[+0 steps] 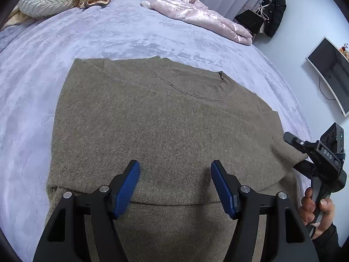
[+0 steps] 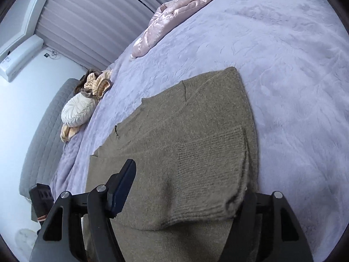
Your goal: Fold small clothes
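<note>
The brown knit sweater (image 1: 165, 126) lies partly folded on the lavender bed blanket (image 1: 32, 87). A ribbed sleeve cuff (image 2: 209, 174) drapes across the right gripper (image 2: 185, 187); its jaws look parted, so the sleeve could slip and unfold. The left gripper (image 1: 175, 185) hovers open, empty.

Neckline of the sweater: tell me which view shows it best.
Left wrist view: the whole curved neckline faces the camera, seam and label visible. In the right wrist view the neckline is seen edge-on, at the sweater border.

Taupe-brown knit sweater (image 1: 152, 126) w/ ribbed cuff; lavender embossed bed cover (image 1: 120, 37); shiny pink jacket (image 1: 200, 15) far; blue pads (image 1: 127, 187).
</note>
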Tool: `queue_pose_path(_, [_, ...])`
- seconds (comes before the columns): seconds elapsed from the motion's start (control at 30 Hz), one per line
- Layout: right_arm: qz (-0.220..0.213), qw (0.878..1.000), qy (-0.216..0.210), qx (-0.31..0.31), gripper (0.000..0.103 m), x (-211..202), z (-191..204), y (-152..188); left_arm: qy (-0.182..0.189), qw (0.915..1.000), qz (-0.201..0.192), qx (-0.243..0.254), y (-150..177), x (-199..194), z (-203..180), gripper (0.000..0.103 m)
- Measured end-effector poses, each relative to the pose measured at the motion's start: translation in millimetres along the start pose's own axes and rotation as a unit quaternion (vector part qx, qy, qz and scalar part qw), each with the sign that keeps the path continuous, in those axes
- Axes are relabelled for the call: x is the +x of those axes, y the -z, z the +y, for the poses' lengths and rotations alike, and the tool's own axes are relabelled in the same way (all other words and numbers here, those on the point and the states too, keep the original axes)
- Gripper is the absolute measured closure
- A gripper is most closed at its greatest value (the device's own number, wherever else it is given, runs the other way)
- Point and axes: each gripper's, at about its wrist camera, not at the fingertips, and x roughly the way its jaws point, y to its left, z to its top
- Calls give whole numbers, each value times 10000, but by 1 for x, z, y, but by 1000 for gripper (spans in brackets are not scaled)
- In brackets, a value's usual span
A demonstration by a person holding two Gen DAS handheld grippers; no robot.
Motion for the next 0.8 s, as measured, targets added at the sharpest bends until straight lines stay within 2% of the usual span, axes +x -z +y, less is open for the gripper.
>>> queue_pose_path(0.03, [130, 9997, 195, -98, 82, 5, 2, -2, -32, 10000, 15, 23, -1, 2, 0, 36])
queue_pose_path(0.07, [272, 9986, 414, -203, 98, 10, 4, -4, -65, 10000, 26, 56, -1, 2, -2, 36])
queue_pose_path(0.1, [210, 9984, 408, -319, 98, 7, 8, -6, -97, 9999, 10, 66, -2, 0, -3, 36])
queue_pose_path(0.2, [-370, 9959, 365, -747, 98, -17, 28, -9, -91, 9998, -161, 39, -6, -7, -4, 36])
queue_pose_path(0.27, [-601, 9939, 432, -818, 98, -22, 33, -15, -173, 9998, -76, -12, -8, 1, -2, 36])
queue_pose_path(0.4, [-87, 9942, 777, -737, 98, 7, 19, -20, -427, 9989, 44, 203, -6, 13, -4, 36])
queue_pose_path(0.47, [199, 9951, 824, -501, 95, 16, 4, -17, -498, 9983, 32, 310, -5, 9, -8, 36])
queue_pose_path(0.53, [88, 9981, 588, -175, 92, 6, -7, -16, -534, 9982, -8, 290, -4, 1, -8, 36])
queue_pose_path(0.6, [-162, 9969, 773, -48, 74, -13, -13, -14, -498, 9982, -89, 309, -5, -7, -10, 36])
queue_pose_path(0.67, [-577, 9934, 993, -6, 33, -36, -15, -12, -515, 9973, -180, 491, -7, -13, -20, 36])
queue_pose_path(0.73, [-1053, 9865, 1253, -5, 20, -58, -9, -9, -626, 9950, -194, 751, -10, -9, -34, 36])
queue_pose_path(0.8, [-1204, 9845, 1265, -166, 20, -69, 0, -8, -1212, 9868, -138, 1068, -11, 4, -49, 36])
